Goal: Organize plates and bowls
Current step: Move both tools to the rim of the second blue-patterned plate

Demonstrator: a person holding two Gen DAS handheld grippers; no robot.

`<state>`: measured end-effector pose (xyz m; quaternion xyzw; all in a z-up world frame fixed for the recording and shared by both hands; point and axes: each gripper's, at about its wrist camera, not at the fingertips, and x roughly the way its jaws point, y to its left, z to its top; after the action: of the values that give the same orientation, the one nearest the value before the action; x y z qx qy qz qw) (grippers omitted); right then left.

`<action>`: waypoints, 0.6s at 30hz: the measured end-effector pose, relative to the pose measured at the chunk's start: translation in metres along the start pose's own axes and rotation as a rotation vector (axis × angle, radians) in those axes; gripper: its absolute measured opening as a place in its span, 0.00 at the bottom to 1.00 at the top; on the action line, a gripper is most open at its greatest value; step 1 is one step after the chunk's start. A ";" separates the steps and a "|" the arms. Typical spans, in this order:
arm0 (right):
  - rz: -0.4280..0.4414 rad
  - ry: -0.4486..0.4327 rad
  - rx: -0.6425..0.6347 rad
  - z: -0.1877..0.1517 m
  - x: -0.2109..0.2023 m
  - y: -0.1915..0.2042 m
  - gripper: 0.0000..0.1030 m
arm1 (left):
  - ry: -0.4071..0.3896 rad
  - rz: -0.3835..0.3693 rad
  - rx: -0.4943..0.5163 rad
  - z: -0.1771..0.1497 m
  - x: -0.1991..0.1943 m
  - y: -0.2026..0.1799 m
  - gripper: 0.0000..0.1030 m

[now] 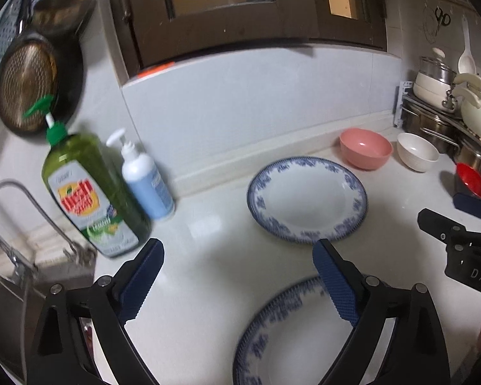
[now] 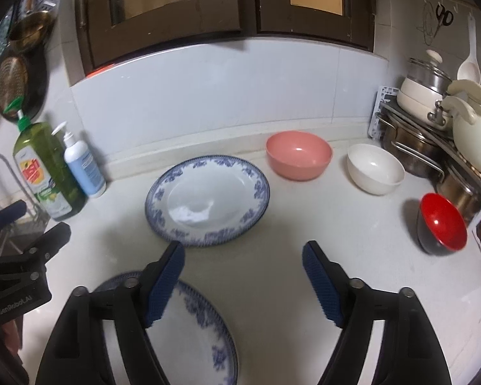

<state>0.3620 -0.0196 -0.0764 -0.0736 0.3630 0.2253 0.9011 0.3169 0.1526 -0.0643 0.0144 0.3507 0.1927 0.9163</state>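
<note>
White desk [image 2: 304, 224] runs below dark wooden window frames [image 2: 163, 9]; two blue-patterned plates lie flat on it, the far plate [image 2: 206, 200] mid-desk, the near plate [image 2: 189, 337] at the front edge; pink bowl [image 2: 298, 155] and white bowl [image 2: 375, 168] sit upright near the back wall, apart; red bowl [image 2: 442, 223] tilts at right beside stacked pots [image 2: 413, 150]; left gripper [image 1: 237, 276] hovers spread wide, empty, above the near plate; right gripper [image 2: 243, 279] likewise agape, holding nothing; green soap bottle [image 1: 89, 192] stands at left.
</note>
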 end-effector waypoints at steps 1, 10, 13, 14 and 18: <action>-0.004 -0.005 0.002 0.003 0.002 -0.001 0.78 | -0.006 0.004 0.004 0.003 0.003 0.000 0.94; -0.014 0.009 -0.007 0.030 0.045 -0.002 0.81 | 0.009 -0.039 0.024 0.032 0.047 0.004 0.94; -0.018 0.023 0.002 0.037 0.062 -0.004 0.81 | 0.032 -0.056 0.030 0.039 0.067 0.004 0.94; -0.022 0.026 0.003 0.040 0.069 -0.004 0.81 | 0.038 -0.060 0.034 0.042 0.075 0.003 0.94; -0.039 0.040 0.007 0.047 0.092 -0.007 0.81 | 0.050 -0.042 0.051 0.047 0.101 0.003 0.93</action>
<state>0.4525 0.0202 -0.1058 -0.0821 0.3800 0.2048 0.8983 0.4152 0.1974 -0.0927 0.0256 0.3785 0.1645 0.9105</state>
